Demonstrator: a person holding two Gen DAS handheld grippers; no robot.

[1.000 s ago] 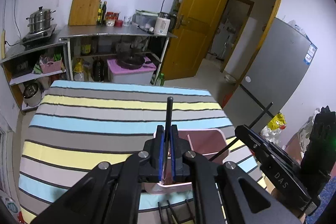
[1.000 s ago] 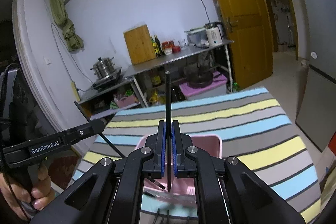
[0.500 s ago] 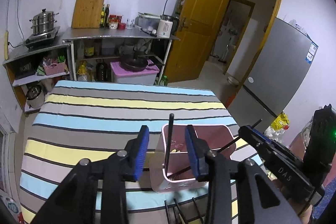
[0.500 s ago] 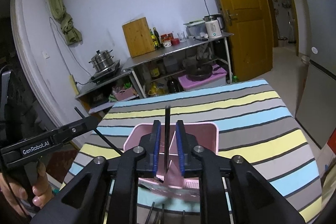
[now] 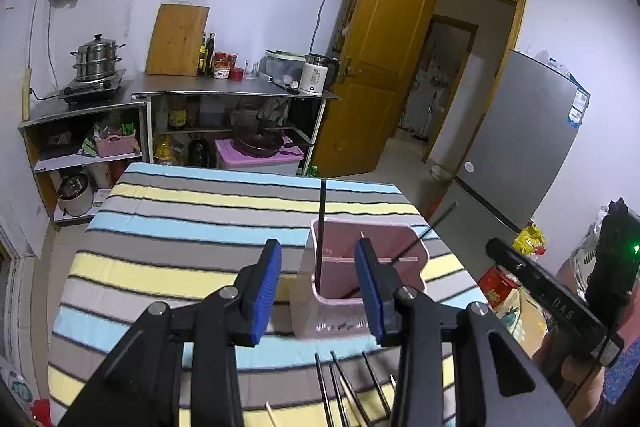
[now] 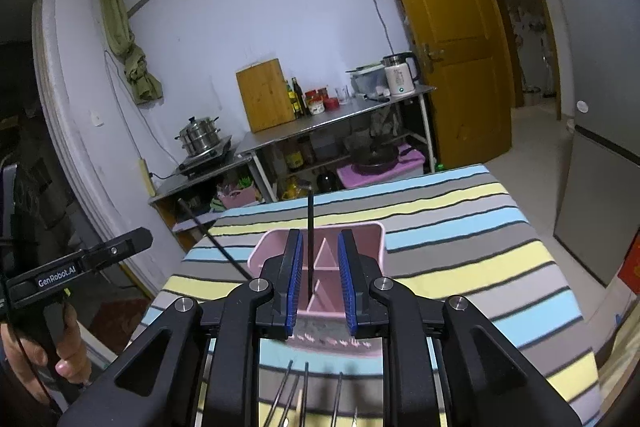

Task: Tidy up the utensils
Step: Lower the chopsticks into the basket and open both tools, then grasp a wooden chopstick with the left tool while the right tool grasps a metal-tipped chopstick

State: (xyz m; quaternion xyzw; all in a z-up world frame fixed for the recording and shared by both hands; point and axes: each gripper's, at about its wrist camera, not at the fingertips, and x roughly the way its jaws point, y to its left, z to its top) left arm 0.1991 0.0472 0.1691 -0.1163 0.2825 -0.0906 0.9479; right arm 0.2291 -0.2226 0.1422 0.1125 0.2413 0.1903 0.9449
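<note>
A pink divided utensil holder (image 5: 362,239) stands on the striped tablecloth; it also shows in the right wrist view (image 6: 360,233). Two black chopsticks stand in it: one upright (image 5: 321,223), one leaning right (image 5: 424,233). In the right wrist view one chopstick (image 6: 310,239) stands upright between my fingers and another (image 6: 212,235) leans left. My left gripper (image 5: 318,291) is open, just behind the holder. My right gripper (image 6: 318,279) is open around the upright chopstick without touching it. Several loose chopsticks (image 5: 344,391) lie on the cloth in front of the holder, also in the right wrist view (image 6: 304,395).
The table with its striped cloth (image 5: 192,227) runs toward a steel kitchen shelf (image 5: 224,93) with a kettle, bottles and a cutting board. A grey fridge (image 5: 532,143) and an open door (image 5: 384,51) stand to the right.
Both grippers have opened and let go of their black chopsticks, which now stand in the pink holder. Both grippers have drawn back a little toward me.
</note>
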